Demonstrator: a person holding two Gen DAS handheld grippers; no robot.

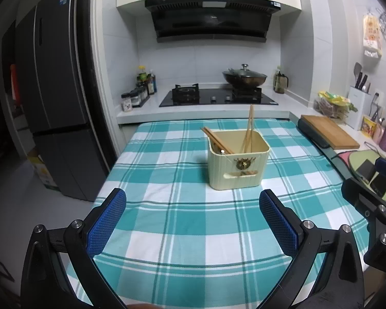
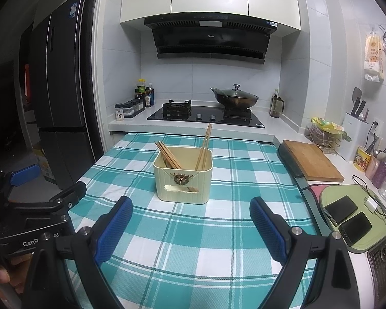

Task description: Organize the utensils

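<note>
Cream holder [image 1: 238, 162] on checked desk [image 1: 167, 231], chopsticks [image 1: 249, 128] inside. My left claw [image 1: 193, 221], right claw [image 2: 190, 229]: both spread wide, holding nothing.

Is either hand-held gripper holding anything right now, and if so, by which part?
Nothing is held. The left hand-held gripper and right hand-held gripper are both open above the checked cloth; the chopsticks stand in the cream bin.
</note>
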